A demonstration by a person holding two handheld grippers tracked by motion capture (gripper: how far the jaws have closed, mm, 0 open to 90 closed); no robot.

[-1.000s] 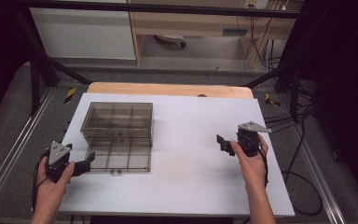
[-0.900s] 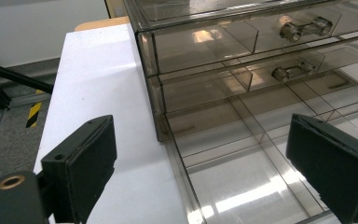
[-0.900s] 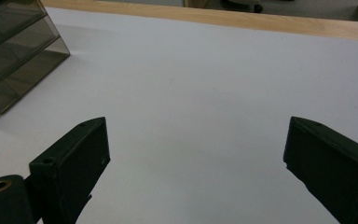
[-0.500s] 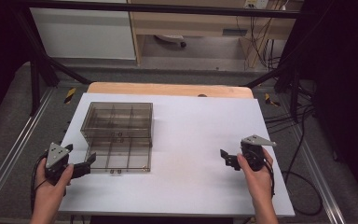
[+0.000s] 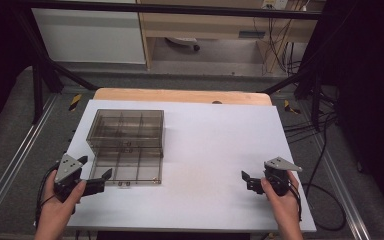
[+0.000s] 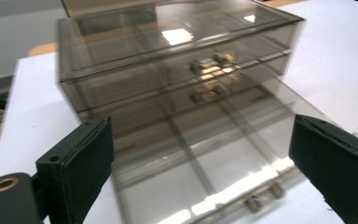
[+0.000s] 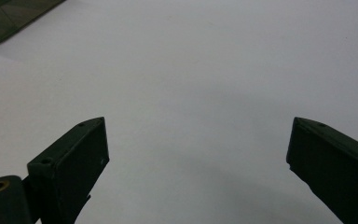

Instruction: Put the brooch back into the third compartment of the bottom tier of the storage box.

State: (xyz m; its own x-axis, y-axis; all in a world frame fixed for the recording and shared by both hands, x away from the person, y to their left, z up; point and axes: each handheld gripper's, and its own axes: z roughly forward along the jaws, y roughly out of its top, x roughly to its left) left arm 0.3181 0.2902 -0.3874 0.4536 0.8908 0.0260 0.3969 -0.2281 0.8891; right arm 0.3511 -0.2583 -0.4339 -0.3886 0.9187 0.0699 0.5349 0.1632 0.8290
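smoky clear drawer box [image 5: 127, 131] (bottom drawer [image 5: 125, 171] pulled out) on white table [image 5: 215, 150]

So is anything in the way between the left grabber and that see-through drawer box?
Nothing visible. The left gripper, jaws open, sits right at the pulled-out bottom drawer of the drawer box, with bare white table around it.

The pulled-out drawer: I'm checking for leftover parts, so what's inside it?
The drawer shows only bare divided compartments, with the white table visible through its clear floor. Its rear part under the box is dim with glare, so that can't be told.
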